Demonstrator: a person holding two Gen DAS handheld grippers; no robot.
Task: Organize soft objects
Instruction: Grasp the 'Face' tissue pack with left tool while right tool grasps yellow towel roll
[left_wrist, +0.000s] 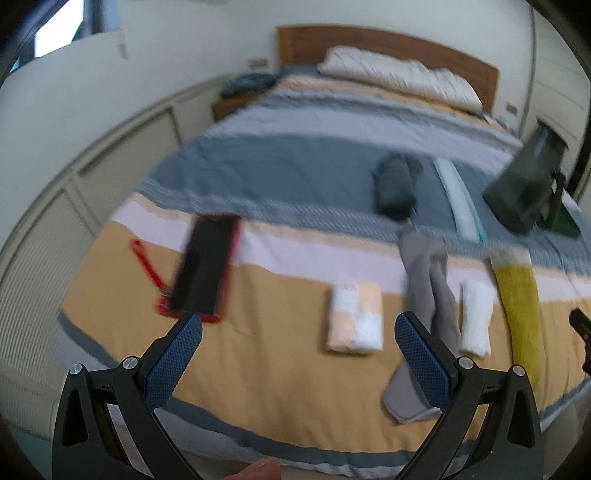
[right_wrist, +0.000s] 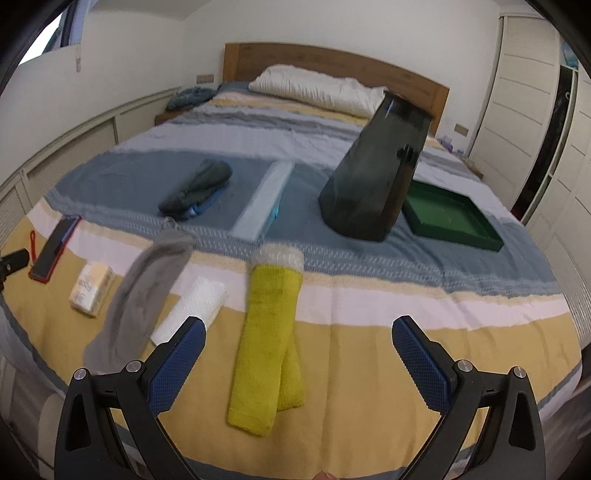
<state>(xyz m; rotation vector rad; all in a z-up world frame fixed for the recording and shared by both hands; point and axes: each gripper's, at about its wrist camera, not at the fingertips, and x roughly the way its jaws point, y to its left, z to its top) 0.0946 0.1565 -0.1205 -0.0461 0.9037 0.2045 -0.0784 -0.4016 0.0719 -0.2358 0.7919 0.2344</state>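
Soft things laid across the striped bedspread, both your grippers empty.

Your yellow towel lies lower centre of the right view, a white rolled cloth and grey sock to its left, and a tissue pack whose print is too blurred to read. Your right gripper and left gripper both hover with jaws wide.

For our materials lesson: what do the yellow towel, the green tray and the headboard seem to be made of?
Yellow towel: looks like terry cloth, matte and fuzzy, folded limp.
Green tray: rigid with straight, thin walls and a dull finish; plastic or painted wood, unclear.
Headboard: looks like wood or veneer, brown with a smooth, flat face.
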